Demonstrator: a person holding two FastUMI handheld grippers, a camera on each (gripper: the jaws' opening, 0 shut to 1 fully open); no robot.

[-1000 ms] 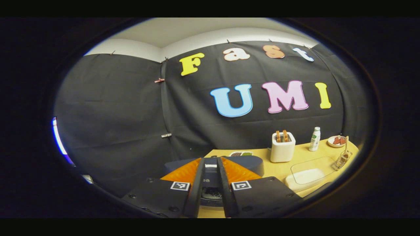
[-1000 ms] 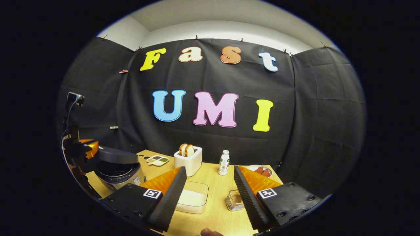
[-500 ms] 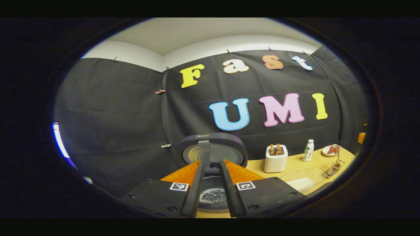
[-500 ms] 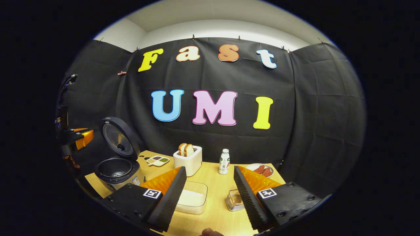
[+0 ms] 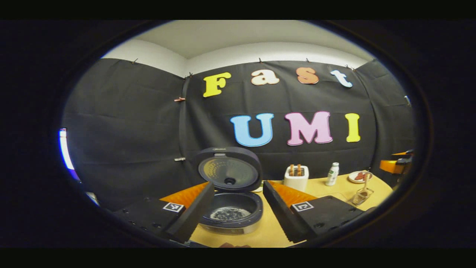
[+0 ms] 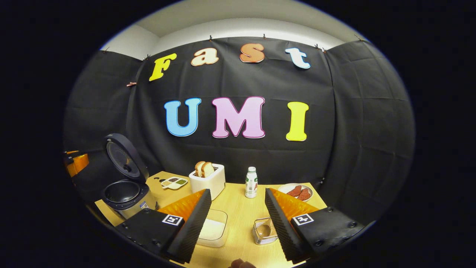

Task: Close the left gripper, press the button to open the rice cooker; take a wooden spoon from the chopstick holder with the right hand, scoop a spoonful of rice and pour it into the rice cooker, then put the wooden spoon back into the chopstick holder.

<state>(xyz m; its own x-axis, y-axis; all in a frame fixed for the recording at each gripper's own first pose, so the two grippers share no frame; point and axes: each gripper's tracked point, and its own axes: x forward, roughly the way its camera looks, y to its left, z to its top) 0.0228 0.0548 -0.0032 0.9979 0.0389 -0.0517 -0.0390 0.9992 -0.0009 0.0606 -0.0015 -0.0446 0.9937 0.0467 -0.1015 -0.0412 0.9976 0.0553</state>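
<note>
L gripper point(image 5: 234, 212): jaws apart, nothing between, hovering over front of rice cooker point(image 5: 230, 213). Cooker lid point(image 5: 228, 169) up, upright at back; pot inside dark w/ speckled bottom.

R gripper point(image 6: 235, 219): jaws wide apart, empty, above table point(image 6: 238, 208). Between fingers, near: clear box of rice point(image 6: 212, 230) on left, chopstick holder point(image 6: 263, 233) on right w/ wooden spoon point(image 6: 264, 230) in it.

Farther back: toaster point(image 6: 208, 178) w/ bread, bottle point(image 6: 251, 182), plate point(image 6: 297, 191) w/ red food, small divided dish point(image 6: 174, 182) beside cooker.
</note>
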